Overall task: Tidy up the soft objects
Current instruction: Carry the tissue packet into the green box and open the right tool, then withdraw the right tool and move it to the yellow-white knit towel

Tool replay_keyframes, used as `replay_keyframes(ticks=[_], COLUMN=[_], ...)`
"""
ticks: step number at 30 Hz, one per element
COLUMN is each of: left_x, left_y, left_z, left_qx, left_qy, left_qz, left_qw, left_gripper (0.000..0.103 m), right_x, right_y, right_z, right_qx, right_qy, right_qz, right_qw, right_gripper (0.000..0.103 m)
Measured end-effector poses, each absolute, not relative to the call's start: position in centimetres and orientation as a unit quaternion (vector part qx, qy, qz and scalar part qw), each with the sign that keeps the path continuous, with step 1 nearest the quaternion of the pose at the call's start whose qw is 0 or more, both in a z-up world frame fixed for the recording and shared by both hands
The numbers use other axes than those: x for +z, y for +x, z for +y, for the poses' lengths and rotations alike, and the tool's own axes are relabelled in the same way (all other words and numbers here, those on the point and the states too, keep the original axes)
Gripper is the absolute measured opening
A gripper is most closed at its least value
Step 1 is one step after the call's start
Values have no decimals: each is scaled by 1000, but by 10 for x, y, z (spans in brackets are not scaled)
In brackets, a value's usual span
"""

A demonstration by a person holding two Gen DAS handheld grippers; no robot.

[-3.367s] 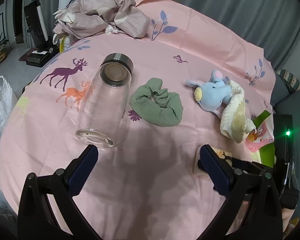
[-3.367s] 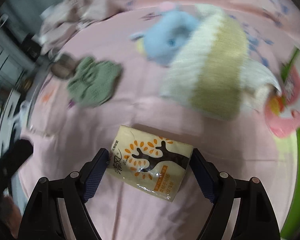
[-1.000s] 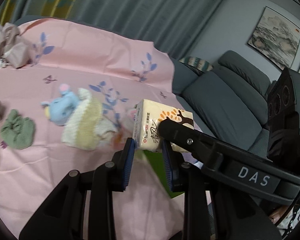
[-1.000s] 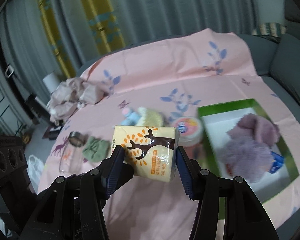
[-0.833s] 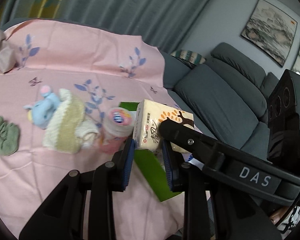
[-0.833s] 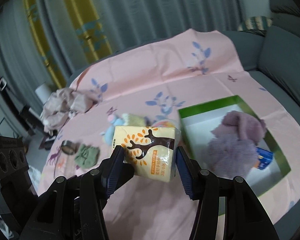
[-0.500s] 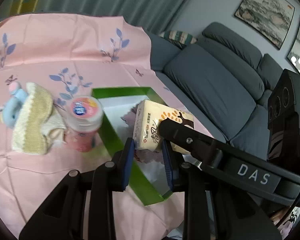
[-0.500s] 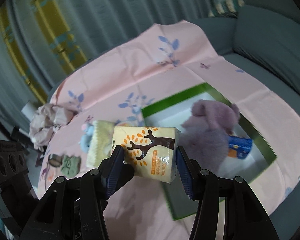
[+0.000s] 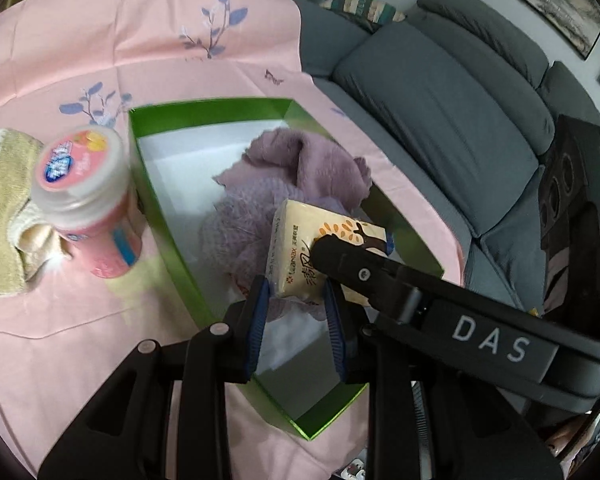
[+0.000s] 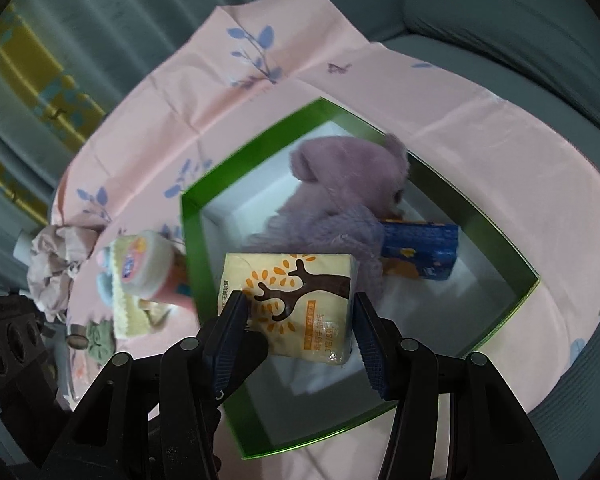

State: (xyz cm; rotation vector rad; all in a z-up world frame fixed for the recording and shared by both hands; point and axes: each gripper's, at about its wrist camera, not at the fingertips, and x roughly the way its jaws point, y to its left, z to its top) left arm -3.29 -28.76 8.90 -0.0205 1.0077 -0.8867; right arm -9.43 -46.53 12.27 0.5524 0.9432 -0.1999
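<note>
A yellow tissue pack (image 10: 296,300) with a tree print is held from two sides. My right gripper (image 10: 298,330) is shut on its long ends. My left gripper (image 9: 296,306) is shut on its near end (image 9: 296,258). The pack hangs above a green box (image 10: 192,236) with a white floor. A purple plush toy (image 10: 340,184) and a blue tissue pack (image 10: 420,254) lie in the box. The box (image 9: 172,236) and the purple plush (image 9: 300,168) also show in the left wrist view.
A pink-lidded jar (image 9: 84,196) stands left of the box, beside a cream knit cloth (image 9: 0,208). A pink tablecloth (image 9: 100,32) covers the table. A grey sofa (image 9: 440,100) lies to the right. A crumpled pink cloth (image 10: 56,264) and a green scrunchie (image 10: 98,340) lie far left.
Both grippers carried the tissue pack rightward from the open table to above the green box and lower toward it. The left gripper closed onto the pack after the earliest frame.
</note>
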Motion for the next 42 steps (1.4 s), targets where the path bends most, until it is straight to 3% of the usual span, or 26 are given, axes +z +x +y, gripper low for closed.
replay_keyframes(ticks=[11, 19, 21, 25, 31, 36, 42], left_x=[77, 82, 86, 93, 105, 120, 132], left_y=[-34, -37, -40, -45, -48, -52, -52], left_z=[-299, -296, -293, -288, -270, -251, -220], left_qx=[-402, -402, -402, -397, -391, -390, -371], left_qy=[6, 4, 6, 16, 7, -5, -20], left_qz=[484, 480, 473, 457, 440, 421, 407], left_qw=[777, 780, 784, 795, 808, 819, 834], left_gripper=[25, 32, 41, 45, 60, 80, 98], right_x=[105, 106, 108, 114, 123, 134, 145], right_y=[-92, -90, -91, -91, -93, -94, -93], right_z=[-480, -477, -475, -470, -464, -455, -441], right_qx=[-104, -115, -119, -125, -127, -123, -111], right_qy=[279, 269, 265, 256, 247, 237, 219], right_qz=[473, 479, 478, 474, 463, 446, 433], right_qw=[829, 828, 829, 833, 842, 854, 867], right_gripper=[56, 56, 56, 60, 62, 76, 77])
